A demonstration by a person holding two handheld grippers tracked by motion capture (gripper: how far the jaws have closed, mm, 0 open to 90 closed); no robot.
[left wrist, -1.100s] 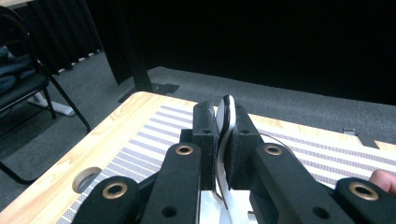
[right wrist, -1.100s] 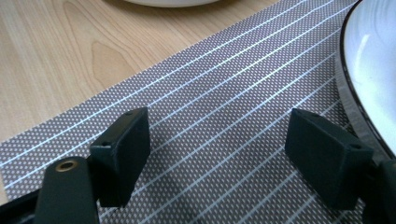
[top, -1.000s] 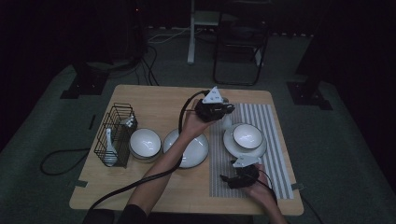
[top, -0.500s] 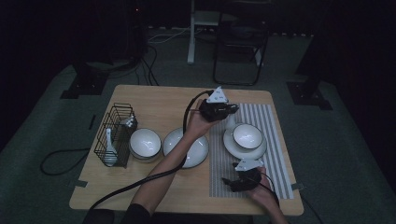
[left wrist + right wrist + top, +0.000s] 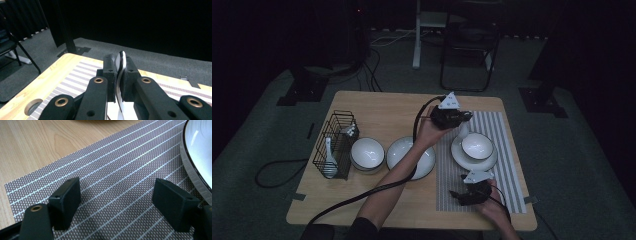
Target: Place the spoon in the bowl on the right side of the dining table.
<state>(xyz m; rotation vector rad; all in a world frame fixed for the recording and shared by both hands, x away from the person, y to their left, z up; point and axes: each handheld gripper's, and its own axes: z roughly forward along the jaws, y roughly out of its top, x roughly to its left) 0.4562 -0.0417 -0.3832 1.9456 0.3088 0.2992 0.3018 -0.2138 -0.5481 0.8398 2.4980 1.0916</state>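
The jaws of the left gripper [image 5: 119, 75] are clamped on a white spoon [image 5: 121, 82] above the striped mat [image 5: 507, 150], near the table's [image 5: 377, 107] far edge, while the right gripper [image 5: 117, 202] rests wide open and empty near the mat's near edge. The step looks like carrying the spoon to the bowl [image 5: 477, 146] on its plate [image 5: 459, 156]; next it calls for lowering it gently before release.

You have wire basket [image 5: 336, 145] at table's [image 5: 382, 107] left edge, spoon [image 5: 328, 161] inside; small bowl [image 5: 367, 153] beside it; chair [image 5: 469, 45] behind.
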